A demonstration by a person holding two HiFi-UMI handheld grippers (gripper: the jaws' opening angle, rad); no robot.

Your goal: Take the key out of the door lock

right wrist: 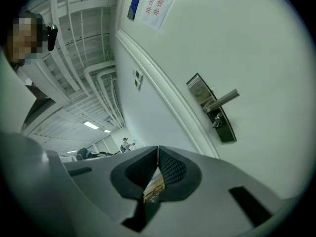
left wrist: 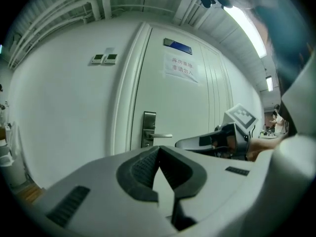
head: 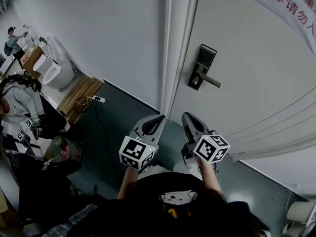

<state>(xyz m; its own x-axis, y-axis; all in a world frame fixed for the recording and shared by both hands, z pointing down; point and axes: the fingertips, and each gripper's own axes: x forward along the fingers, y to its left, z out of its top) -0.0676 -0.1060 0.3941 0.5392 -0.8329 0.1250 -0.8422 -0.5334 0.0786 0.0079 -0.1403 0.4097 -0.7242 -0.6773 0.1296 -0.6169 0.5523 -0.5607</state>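
Observation:
On the white door (head: 256, 58) a dark lock plate (head: 202, 67) carries a lever handle (head: 211, 80). In the right gripper view a small key (right wrist: 216, 123) sticks out of the lock plate (right wrist: 211, 107), just below the handle (right wrist: 224, 100). Both grippers hang side by side in front of the door, well short of the lock. My left gripper (head: 160, 118) is shut and empty, its tips meeting (left wrist: 159, 147). My right gripper (head: 187, 116) is shut too, with nothing between the jaws (right wrist: 158, 147). In the left gripper view the lock plate (left wrist: 148, 129) shows beyond the right gripper (left wrist: 212, 141).
A paper sign (head: 291, 6) hangs on the door's upper part. The door frame (head: 173, 48) and a white wall stand left of the lock. White urinals (head: 54, 68), wooden boards (head: 81, 93) and a power strip (head: 98, 98) lie at the left. A person (head: 17, 102) stands at the far left.

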